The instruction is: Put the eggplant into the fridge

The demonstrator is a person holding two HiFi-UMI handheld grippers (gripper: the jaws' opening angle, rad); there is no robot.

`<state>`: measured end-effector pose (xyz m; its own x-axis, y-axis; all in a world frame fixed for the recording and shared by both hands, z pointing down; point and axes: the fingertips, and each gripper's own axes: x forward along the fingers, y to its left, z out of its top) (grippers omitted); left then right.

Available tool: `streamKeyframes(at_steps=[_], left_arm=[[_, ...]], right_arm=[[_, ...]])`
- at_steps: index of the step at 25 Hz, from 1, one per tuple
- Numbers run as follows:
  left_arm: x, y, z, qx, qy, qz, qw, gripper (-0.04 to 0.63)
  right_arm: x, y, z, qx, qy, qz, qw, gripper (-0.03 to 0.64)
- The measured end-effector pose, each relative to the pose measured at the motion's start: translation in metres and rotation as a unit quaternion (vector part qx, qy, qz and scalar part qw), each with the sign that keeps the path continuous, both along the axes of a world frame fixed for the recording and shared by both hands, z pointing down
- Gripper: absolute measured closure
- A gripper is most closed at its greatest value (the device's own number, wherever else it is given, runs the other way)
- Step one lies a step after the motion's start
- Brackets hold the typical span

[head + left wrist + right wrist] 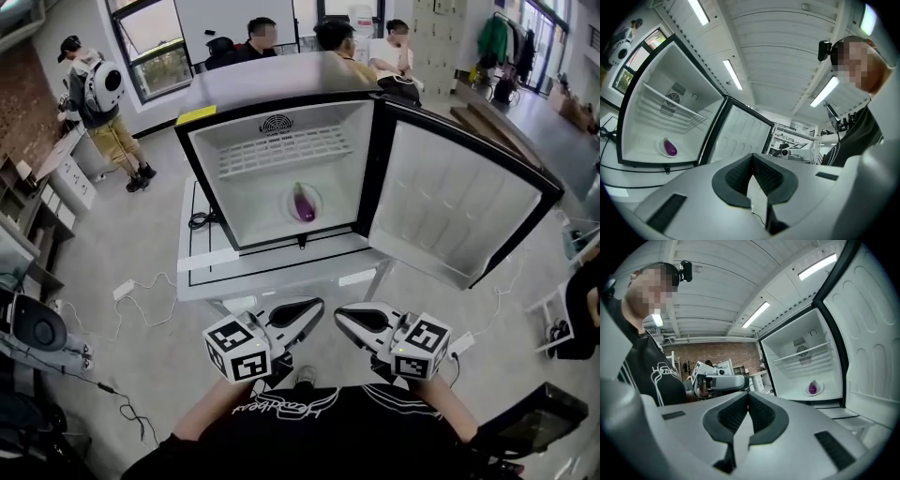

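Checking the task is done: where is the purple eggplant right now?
In the head view, just above centre, the purple eggplant lies on a round white plate on the floor of the open white fridge, below its wire shelf.

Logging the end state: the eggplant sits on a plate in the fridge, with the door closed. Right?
Not quite: the door stands wide open, as the head view shows. The eggplant does sit on a plate in the fridge.

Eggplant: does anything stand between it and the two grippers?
Nothing visible does. The eggplant lies on a plate inside the fridge, whose door stands open; the left gripper and right gripper are shut and empty.
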<state>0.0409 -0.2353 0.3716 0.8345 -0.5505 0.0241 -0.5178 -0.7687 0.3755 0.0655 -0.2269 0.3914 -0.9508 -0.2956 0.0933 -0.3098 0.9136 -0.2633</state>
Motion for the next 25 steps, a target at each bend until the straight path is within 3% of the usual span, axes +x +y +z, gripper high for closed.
streamKeyframes(at_steps=[12, 21, 25], left_arm=[[0.07, 0.114, -0.007, -0.012, 0.005, -0.016, 0.9998, 0.586], [0.073, 0.169, 0.003, -0.017, -0.016, -0.042, 0.9988, 0.588], [0.08, 0.183, 0.006, -0.006, -0.042, -0.045, 0.9981, 0.588]], right_arm=[[0.058, 0.111, -0.005, -0.001, -0.004, -0.026, 1.0, 0.611], [0.075, 0.161, -0.008, 0.013, -0.005, -0.042, 0.999, 0.611], [0.081, 0.171, -0.006, 0.008, -0.001, -0.036, 0.999, 0.611]])
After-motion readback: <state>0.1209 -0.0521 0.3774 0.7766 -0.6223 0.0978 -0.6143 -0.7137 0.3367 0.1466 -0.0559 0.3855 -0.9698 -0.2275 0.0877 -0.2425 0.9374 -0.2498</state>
